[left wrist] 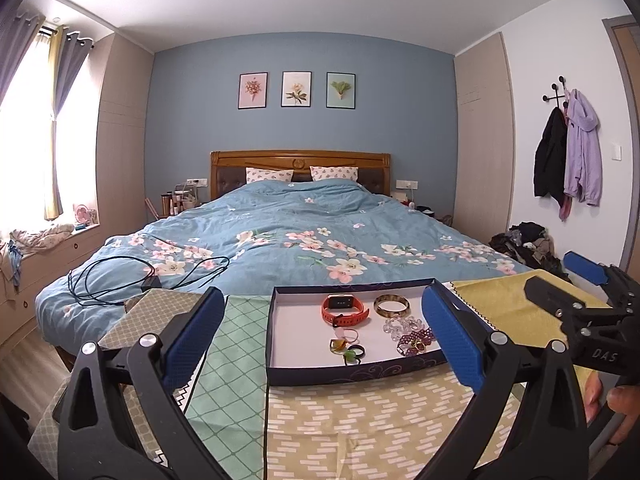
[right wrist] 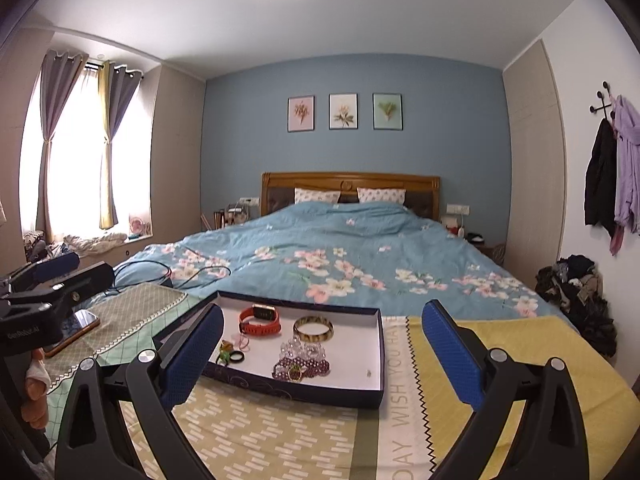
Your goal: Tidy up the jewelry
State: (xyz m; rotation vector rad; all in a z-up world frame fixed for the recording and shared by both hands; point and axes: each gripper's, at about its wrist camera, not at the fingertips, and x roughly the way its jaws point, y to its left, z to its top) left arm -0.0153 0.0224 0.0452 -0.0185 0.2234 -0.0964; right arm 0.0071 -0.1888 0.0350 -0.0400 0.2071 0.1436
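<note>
Dark blue tray (left wrist: 280, 378) lies on the patterned cloth (left wrist: 360, 420) at the foot of the bed (left wrist: 280, 224). Inside it are an orange watch (left wrist: 344, 309) and a gold bangle (left wrist: 392, 305) near the far wall, with beads (left wrist: 416, 338) and rings (left wrist: 352, 351) nearer. The left gripper (left wrist: 320, 340) and the right gripper (right wrist: 324, 356) both stand wide, holding nothing.
</note>
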